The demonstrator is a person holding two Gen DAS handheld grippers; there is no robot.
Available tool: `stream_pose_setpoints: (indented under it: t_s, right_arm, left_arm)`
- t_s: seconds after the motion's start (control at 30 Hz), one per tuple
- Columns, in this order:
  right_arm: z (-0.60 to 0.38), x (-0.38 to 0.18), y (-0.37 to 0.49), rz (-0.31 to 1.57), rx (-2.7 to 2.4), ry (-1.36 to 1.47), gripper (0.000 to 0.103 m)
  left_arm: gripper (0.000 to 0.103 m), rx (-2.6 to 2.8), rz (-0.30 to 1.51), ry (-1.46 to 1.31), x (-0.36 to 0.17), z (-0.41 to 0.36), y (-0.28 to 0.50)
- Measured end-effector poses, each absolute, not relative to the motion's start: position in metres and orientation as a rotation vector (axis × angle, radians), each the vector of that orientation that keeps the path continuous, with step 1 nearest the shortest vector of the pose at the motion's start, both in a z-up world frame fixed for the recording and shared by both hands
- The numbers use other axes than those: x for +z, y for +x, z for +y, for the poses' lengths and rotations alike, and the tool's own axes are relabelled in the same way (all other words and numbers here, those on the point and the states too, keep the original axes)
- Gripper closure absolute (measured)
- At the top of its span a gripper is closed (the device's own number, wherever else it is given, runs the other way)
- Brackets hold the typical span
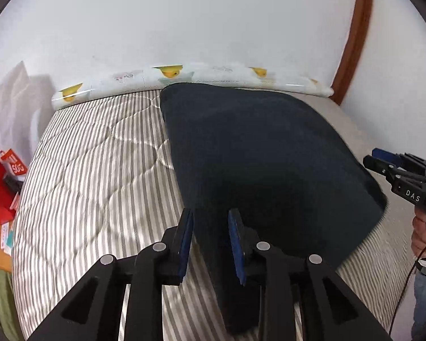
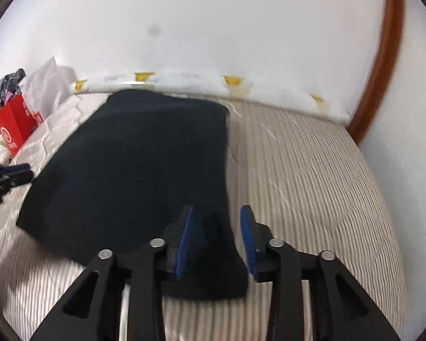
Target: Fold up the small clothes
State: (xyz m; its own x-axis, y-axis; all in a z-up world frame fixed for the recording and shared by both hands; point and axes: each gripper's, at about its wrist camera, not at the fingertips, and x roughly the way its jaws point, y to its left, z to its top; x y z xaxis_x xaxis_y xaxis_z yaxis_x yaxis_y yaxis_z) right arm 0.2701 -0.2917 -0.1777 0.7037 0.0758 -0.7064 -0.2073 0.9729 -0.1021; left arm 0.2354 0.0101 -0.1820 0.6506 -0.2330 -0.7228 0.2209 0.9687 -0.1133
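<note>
Both grippers tilt down over the bed (image 1: 79, 153). The dark garment (image 1: 258, 153) lies flat on the striped cover. Left gripper (image 1: 210, 224) has its fingers apart over the near corner, gripping nothing; right gripper (image 2: 217, 221) is the same, fingers parted, cloth loose between.

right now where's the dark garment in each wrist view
Left wrist view: the dark garment fills centre and right, a corner running down between the left claw pads.
Right wrist view: the garment lies centre-left, its near corner between the right claw pads.
Shared landmark: the duck-print roll along the wall.
</note>
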Motion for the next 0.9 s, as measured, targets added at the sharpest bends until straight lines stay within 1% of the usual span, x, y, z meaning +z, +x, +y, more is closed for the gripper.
stream_pose_setpoints:
  t_s: [0.07,0.23,0.43,0.6,0.9]
  right_arm:
    - [-0.284,-0.182,0.286,0.792,0.166,-0.176,0.064]
    - [-0.275,-0.201,0.337,0.911,0.118,-0.168,0.065]
    - [-0.284,-0.201,0.365,0.931,0.104,-0.088,0.065]
    - [-0.288,-0.206,0.363,0.94,0.118,-0.1,0.065]
    - [-0.3,-0.208,0.314,0.906,0.137,-0.119,0.065]
  left_arm:
    - [0.079,-0.243,0.82,-0.013,-0.183,0.009,0.247]
    - [0.078,-0.216,0.837,-0.045,-0.185,0.012,0.283]
    - [0.078,-0.201,0.843,-0.064,-0.188,0.012,0.313]
    - [0.078,-0.178,0.843,-0.058,-0.187,0.006,0.315]
    - [0.077,-0.175,0.86,-0.044,-0.186,0.003,0.284]
